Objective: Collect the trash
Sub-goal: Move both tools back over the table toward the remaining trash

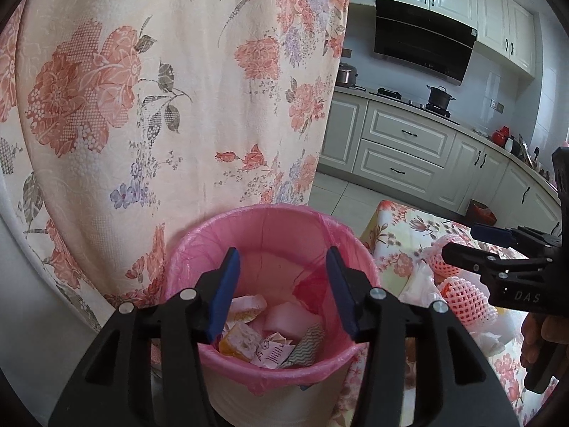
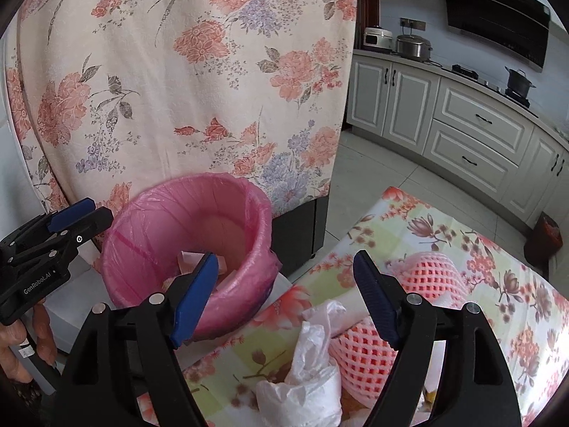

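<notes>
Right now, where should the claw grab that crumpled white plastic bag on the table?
Grab the bunched, upright top of the white plastic bag. Come from above with the right claw, which hangs open just over it. The crumpled peak sticks up, thin enough to pinch, and clear of the pink foam net beside it.

Floral curtain (image 1: 142,106), range hood (image 1: 423,46), black pot (image 1: 440,95) on stove.

the left gripper (image 1: 282,261) hangs over the pink-lined bin (image 1: 199,249), jaws apart and empty, while the right gripper (image 2: 286,267) gapes empty beside it.
</notes>
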Demonstrator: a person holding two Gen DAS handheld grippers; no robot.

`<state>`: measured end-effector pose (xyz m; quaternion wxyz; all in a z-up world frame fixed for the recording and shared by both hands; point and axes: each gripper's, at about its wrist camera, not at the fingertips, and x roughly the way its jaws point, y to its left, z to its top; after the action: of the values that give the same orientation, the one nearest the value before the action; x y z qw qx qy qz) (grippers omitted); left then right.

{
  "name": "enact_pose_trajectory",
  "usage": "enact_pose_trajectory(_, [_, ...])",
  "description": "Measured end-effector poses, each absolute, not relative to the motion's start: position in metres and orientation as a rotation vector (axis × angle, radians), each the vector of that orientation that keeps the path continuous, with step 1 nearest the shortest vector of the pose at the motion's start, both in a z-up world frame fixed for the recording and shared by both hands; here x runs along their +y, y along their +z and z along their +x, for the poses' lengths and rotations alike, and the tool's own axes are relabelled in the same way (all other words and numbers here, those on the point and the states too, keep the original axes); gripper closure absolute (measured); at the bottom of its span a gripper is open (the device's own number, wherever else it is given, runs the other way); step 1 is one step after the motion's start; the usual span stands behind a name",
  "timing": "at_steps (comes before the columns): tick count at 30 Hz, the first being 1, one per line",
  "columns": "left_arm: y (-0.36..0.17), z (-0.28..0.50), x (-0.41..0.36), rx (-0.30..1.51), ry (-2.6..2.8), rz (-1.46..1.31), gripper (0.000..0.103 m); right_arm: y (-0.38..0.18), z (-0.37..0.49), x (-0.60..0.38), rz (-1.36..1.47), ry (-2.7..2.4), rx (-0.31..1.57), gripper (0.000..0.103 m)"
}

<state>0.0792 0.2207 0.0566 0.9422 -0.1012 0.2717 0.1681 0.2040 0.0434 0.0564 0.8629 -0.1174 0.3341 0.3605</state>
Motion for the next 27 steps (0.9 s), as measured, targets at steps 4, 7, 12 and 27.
enact_pose_trajectory(4, [0.056,0.080,0.204,0.563,0.315,-0.195,0.053,0.055,0.204,0.014,-0.224,0.708,0.707,0.028])
enact_pose_trajectory(7, [0.055,0.081,0.191,0.571,0.296,-0.189,0.052,0.052,0.205,-0.008,-0.210,0.670,0.714,0.028])
enact_pose_trajectory(12, [0.054,0.084,0.170,0.587,0.262,-0.176,0.052,0.046,0.204,-0.042,-0.186,0.614,0.724,0.027])
enact_pose_trajectory(27, [0.049,0.097,0.109,0.628,0.166,-0.122,0.047,0.013,0.203,-0.126,-0.112,0.489,0.789,0.025])
